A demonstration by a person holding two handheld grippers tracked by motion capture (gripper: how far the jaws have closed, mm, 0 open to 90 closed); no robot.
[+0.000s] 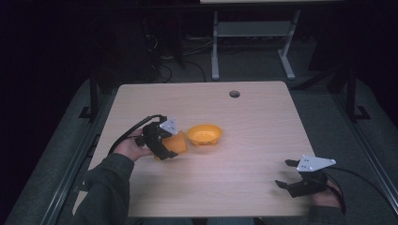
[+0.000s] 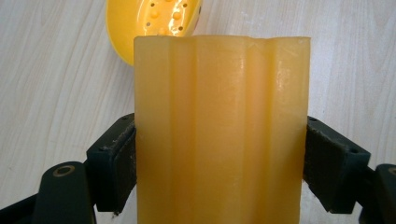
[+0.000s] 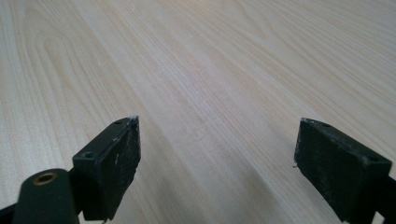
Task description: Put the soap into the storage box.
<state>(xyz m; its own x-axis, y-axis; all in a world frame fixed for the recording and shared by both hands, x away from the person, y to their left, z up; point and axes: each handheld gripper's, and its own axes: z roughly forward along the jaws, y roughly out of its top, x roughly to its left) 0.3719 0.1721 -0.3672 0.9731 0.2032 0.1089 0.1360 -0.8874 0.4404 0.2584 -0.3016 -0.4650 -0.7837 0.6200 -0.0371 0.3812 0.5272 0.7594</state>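
The wooden table (image 1: 244, 140) carries the whole scene, a pale laminate top with a round cable hole (image 1: 234, 93) near its far edge. On its left half, the left gripper (image 1: 165, 146) has its jaws closed against the two opposite flat sides of an orange block (image 2: 222, 130), a waxy, translucent bar with shallow ribs running lengthwise, much like a cake of soap. The block sits just beside a small yellow dish (image 1: 204, 134), whose perforated floor shows in the left gripper view right behind the block's far end. Whether the block rests on the table or is lifted slightly off it cannot be told. Judging by its look, the block is probably rigid, moderately light, and somewhat slick on its smooth faces, so the pads may slide if the squeeze is weak; it would likely dent or chip at the edges rather than break. The present hold, across the width and toward the near end, seems sound, though a grip nearer the middle of its length would resist tipping better. The dish looks like thin, light plastic, easy to nudge out of place if the block bumps its rim. The right gripper (image 1: 292, 173) sits well apart at the near right corner, jaws spread wide over bare wood, holding nothing.
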